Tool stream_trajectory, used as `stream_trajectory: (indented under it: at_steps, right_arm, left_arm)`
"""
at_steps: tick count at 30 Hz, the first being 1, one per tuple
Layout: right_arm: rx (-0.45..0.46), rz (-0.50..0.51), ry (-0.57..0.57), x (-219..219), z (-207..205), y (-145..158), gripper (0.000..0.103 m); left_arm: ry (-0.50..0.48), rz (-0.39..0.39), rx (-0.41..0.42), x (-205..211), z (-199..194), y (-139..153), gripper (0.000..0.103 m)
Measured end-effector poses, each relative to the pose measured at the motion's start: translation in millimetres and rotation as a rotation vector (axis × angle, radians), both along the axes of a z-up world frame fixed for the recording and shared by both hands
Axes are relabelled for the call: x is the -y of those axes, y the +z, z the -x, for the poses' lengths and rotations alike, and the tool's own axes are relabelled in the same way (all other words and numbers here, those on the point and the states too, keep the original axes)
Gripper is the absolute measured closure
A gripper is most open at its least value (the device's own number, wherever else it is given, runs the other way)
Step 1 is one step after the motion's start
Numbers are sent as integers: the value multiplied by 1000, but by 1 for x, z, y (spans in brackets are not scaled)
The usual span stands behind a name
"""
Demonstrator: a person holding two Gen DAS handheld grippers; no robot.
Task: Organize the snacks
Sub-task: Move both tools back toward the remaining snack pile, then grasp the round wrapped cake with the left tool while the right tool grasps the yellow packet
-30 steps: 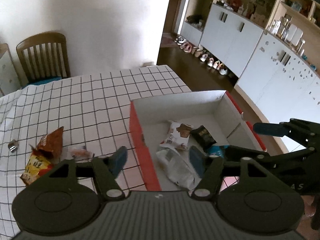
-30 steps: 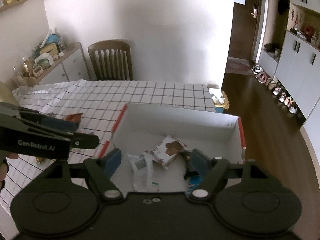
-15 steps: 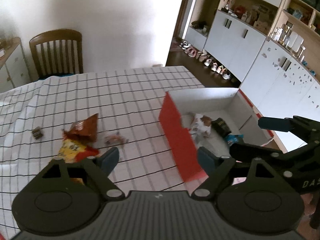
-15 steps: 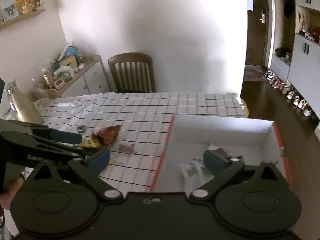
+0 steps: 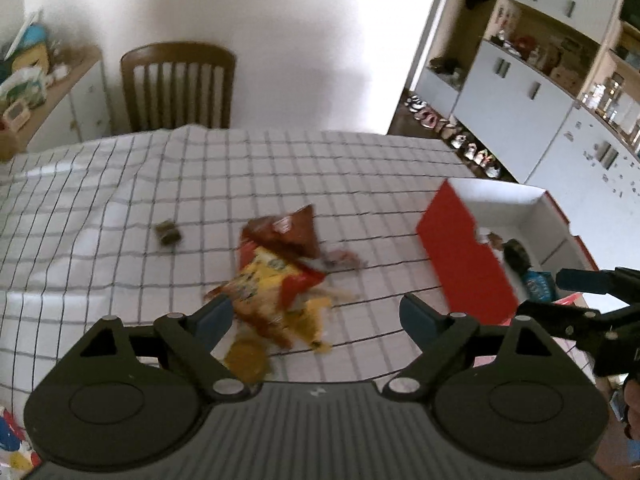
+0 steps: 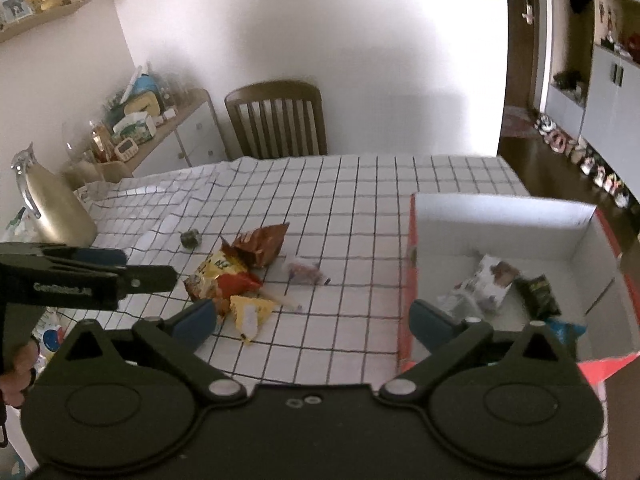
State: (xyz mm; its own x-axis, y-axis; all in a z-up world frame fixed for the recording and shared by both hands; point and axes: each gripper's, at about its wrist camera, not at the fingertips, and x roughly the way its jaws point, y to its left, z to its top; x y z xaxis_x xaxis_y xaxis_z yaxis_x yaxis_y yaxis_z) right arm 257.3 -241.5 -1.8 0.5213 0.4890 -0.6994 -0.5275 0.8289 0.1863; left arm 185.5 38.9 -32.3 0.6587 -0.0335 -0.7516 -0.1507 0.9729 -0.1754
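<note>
A pile of snack bags, brown [image 5: 286,228] and yellow-red [image 5: 272,280], lies on the checked tablecloth; it also shows in the right wrist view [image 6: 236,270]. A small pink packet [image 6: 304,272] and a small dark sweet [image 6: 190,238] lie nearby. A red-sided white box [image 6: 496,216] at the right holds several snack packets [image 6: 486,280]. My left gripper [image 5: 316,314] is open and empty just above the pile. My right gripper [image 6: 312,320] is open and empty between the pile and the box.
A wooden chair [image 6: 276,120] stands at the table's far edge. A gold jug [image 6: 48,208] stands at the left. A sideboard with clutter [image 6: 136,128] is behind it. White cabinets [image 5: 560,128] line the right wall.
Both grippers have swung left, away from the box and toward the snack pile. The pile now lies between the left gripper's fingers in view.
</note>
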Motion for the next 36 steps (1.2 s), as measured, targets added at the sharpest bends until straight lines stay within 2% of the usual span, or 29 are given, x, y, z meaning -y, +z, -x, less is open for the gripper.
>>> stream_trajectory:
  at_steps: [8, 15, 22, 27, 32, 36]
  right_arm:
    - [-71, 27, -36, -31, -9, -26, 1]
    - [-157, 46, -59, -56, -25, -49, 8]
    - [-187, 59, -54, -84, -47, -57, 11]
    - [-188, 130, 33, -108, -47, -85, 22]
    - [-180, 183, 129, -124, -46, -106, 28]
    - [-192, 214, 136, -133, -52, -118, 34]
  left_arm:
    - [50, 25, -83, -31, 7, -48, 12]
    - [84, 22, -138, -43, 4, -84, 12]
    - [91, 34, -167, -48, -5, -107, 12]
    - [85, 39, -180, -47, -8, -122, 12]
    - [90, 33, -172, -49, -12, -129, 12]
    - [95, 21, -167, -49, -14, -131, 13]
